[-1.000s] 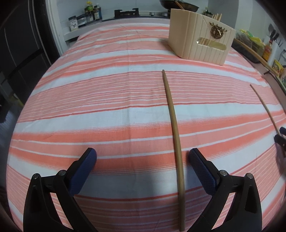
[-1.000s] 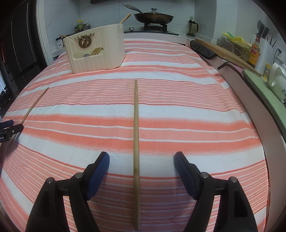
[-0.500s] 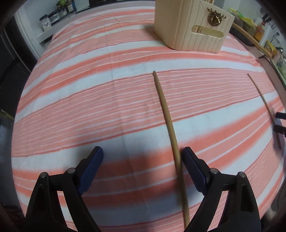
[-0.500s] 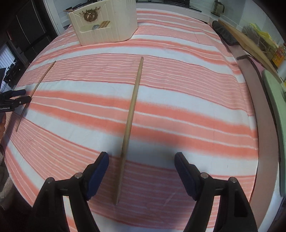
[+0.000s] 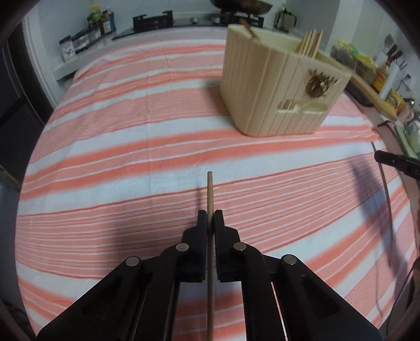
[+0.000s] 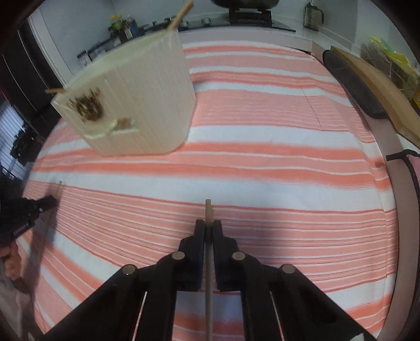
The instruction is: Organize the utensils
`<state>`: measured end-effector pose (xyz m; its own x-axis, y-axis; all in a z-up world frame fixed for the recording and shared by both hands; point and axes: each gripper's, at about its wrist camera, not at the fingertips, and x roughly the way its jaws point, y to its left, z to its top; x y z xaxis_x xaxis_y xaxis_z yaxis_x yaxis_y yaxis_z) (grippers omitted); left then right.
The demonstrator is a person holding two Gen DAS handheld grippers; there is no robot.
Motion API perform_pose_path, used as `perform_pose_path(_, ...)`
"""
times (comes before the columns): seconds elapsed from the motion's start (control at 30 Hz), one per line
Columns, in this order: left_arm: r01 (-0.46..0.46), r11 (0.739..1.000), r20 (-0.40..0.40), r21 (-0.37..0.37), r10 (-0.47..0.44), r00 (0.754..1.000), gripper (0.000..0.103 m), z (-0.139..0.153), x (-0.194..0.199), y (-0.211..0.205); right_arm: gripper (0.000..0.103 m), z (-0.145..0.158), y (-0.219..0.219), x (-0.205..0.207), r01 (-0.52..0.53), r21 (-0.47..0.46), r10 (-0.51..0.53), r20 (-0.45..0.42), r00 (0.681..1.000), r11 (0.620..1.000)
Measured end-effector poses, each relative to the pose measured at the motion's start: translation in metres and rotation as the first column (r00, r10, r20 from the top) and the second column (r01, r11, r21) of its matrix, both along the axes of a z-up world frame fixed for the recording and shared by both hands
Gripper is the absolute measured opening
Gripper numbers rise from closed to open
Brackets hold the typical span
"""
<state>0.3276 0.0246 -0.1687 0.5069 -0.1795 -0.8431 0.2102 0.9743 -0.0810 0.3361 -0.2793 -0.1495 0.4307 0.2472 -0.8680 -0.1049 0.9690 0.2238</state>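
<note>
The left gripper (image 5: 210, 216) is clamped on a wooden chopstick (image 5: 209, 191), its two black fingers pressed against the stick from either side. The stick runs back between the fingers toward the camera and pokes a short way out past the fingertips, lifted off the cloth with its shadow lying just to the left of it. The right gripper (image 6: 208, 226) pinches a second chopstick (image 6: 208, 211) in the same manner, with only a short stub showing ahead of its tips.

Under both tools spreads a tablecloth (image 5: 131, 157) striped in pink and white. In the left view the right gripper shows at the far right edge, its stick a thin blurred line hanging below it. In the right view the left gripper appears at the far left edge, with part of a hand (image 6: 11, 265) beneath it.

Farther ahead stands a cream ribbed utensil holder (image 5: 275, 86), ahead and to the right of the left gripper, ahead and to the left of the right one. More chopsticks (image 5: 309, 43) stick up from its top. Beyond the table, a stove (image 5: 236, 18) with a pan sits against the back wall.
</note>
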Motion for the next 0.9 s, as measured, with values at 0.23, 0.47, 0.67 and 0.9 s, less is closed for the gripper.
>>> perform_pose_path(0.23,0.086,0.985,0.224,-0.152,-0.050,0.973,0.003,0.087,-0.061,0.009,0.006,0.096,-0.008,-0.072,-0.032,0.094,0.010,0.233,0.973,0.995)
perform_pose_path(0.47,0.137,0.955,0.351,-0.261,-0.038,0.936,0.003,0.136,-0.094,0.017,0.006,0.141,-0.006,-0.123,-0.027,0.117,-0.020,0.382,0.924,0.993)
perform_pose_path(0.67,0.140,0.949,0.379,-0.282,-0.024,0.925,0.003,0.154,-0.101,0.021,0.006,0.163,-0.006,-0.134,-0.029,0.090,-0.017,0.467,0.884,0.995)
perform_pose_path(0.9,0.142,0.946,0.388,-0.291,-0.019,0.921,0.003,0.161,-0.106,0.021,0.006,0.171,-0.014,-0.131,-0.022,0.114,-0.036,0.489,0.871,0.993)
